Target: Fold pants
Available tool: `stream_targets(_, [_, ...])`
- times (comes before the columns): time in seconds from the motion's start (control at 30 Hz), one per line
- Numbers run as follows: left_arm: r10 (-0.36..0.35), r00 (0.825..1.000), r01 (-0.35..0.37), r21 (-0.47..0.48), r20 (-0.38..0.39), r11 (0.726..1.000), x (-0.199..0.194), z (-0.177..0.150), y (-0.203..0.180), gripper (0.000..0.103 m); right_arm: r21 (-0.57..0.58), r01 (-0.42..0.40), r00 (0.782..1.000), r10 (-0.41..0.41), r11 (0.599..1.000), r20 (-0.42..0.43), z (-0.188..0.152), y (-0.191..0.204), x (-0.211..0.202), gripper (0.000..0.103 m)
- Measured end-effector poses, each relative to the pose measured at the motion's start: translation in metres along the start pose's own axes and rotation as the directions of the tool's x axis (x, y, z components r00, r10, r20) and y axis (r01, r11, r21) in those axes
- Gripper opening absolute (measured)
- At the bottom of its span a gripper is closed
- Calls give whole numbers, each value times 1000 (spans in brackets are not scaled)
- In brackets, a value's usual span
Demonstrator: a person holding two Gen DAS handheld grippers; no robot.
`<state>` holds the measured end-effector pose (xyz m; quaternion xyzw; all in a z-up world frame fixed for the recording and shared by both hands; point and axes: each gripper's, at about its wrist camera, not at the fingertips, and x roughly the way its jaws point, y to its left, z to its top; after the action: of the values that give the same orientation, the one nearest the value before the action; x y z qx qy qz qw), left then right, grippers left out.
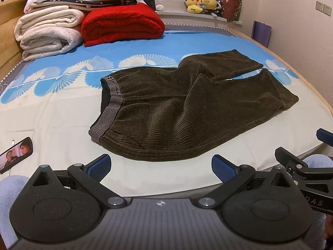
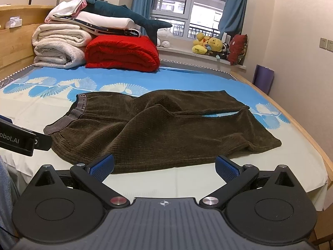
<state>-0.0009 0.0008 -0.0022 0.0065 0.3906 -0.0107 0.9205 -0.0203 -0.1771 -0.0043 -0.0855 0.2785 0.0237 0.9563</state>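
With both the left gripper (image 1: pixel 161 167) and right gripper (image 2: pixel 165 167) spread empty, the pants (image 1: pixel 183 112) lie just beyond, long axis left-right, waistband (image 1: pixel 108 108) left, nearer the left one.

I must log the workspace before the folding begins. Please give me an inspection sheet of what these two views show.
Surface: bed sheet, blue and cream, lying flat.
Job's things: brown corduroy pants spread out unfolded, waistband to the left, legs to the right, slightly parted at the cuffs.
Clutter: folded white blankets, red blanket, plush shark on the stack; phone with its screen lit at the near left edge.
Grippers: left gripper and right gripper both open, holding nothing, short of the pants.
Cables: thin cord at the phone; its run is unclear.
Surroundings: window, blue curtains, plush toys on the sill.
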Motion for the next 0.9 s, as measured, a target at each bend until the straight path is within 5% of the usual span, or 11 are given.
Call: stream_targets(0.9, [0, 1000, 0, 2, -2, 1000, 2, -2, -3, 103, 10, -5, 1000, 5, 1000, -6, -2, 0, -1, 102])
